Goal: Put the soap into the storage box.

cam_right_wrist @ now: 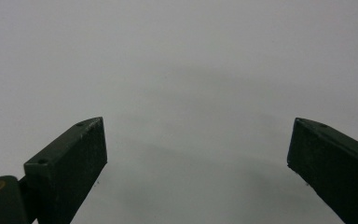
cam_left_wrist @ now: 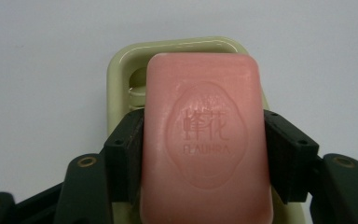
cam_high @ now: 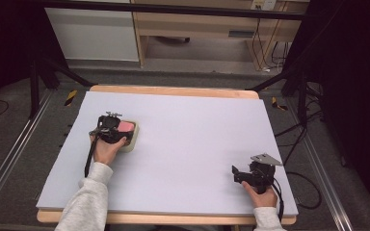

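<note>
A pink bar of soap is shown pinched across its two long sides by the jaws of the left gripper, over a pale green soap dish that stands on the left part of the table; whether the bar rests in the dish or is held just above it cannot be told. The bar is judged to be stiff, fairly light and compact, with a smooth, waxy surface that may slip or be dented under hard pressure; a hold on the flat long sides near mid-length, as seen in the left gripper view, is judged the soundest. The raised rim of the dish is the one obstacle close by, its walls lying just beside the jaws. The right gripper is held at the near right of the table, well apart from the dish, with its jaws spread wide over bare surface and nothing between them.
</note>
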`<action>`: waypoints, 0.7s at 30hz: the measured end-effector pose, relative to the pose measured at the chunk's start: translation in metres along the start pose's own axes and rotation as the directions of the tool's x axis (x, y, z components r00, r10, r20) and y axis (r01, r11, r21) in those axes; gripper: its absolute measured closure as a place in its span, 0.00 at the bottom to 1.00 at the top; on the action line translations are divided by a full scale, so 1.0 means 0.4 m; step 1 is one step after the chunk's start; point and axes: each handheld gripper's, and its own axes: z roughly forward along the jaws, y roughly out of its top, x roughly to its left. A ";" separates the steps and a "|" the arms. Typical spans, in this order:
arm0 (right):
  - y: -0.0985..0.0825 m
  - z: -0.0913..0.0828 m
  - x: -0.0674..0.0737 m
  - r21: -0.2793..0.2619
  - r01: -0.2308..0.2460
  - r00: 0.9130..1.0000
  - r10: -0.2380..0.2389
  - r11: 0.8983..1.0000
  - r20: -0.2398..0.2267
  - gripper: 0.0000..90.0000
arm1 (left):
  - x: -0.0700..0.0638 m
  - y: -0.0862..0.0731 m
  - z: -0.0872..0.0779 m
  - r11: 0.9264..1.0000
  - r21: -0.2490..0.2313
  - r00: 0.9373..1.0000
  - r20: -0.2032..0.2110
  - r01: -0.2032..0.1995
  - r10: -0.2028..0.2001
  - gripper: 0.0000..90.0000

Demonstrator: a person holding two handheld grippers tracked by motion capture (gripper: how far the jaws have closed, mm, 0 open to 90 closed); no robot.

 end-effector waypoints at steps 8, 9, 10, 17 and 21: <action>0.000 0.000 0.001 -0.003 0.003 1.000 -0.003 1.000 0.001 0.06 | -0.004 -0.003 0.000 1.000 0.000 1.000 -0.014 -0.014 0.014 0.41; 0.000 0.000 0.001 -0.003 0.003 1.000 -0.003 1.000 0.001 0.06 | -0.006 -0.004 -0.001 1.000 0.003 1.000 -0.018 -0.021 0.021 0.41; 0.000 0.001 0.000 -0.002 0.004 1.000 -0.004 1.000 0.000 0.06 | -0.007 -0.004 -0.002 1.000 0.005 0.999 -0.020 -0.028 0.028 0.41; 0.000 0.000 0.000 -0.003 0.003 1.000 -0.003 1.000 0.001 0.05 | -0.011 0.003 -0.039 0.998 -0.059 0.999 -0.004 -0.038 0.038 0.36; 0.001 -0.001 0.000 -0.007 -0.001 1.000 0.001 1.000 -0.002 0.05 | -0.011 0.004 -0.065 0.995 -0.087 0.999 -0.003 -0.047 0.047 0.32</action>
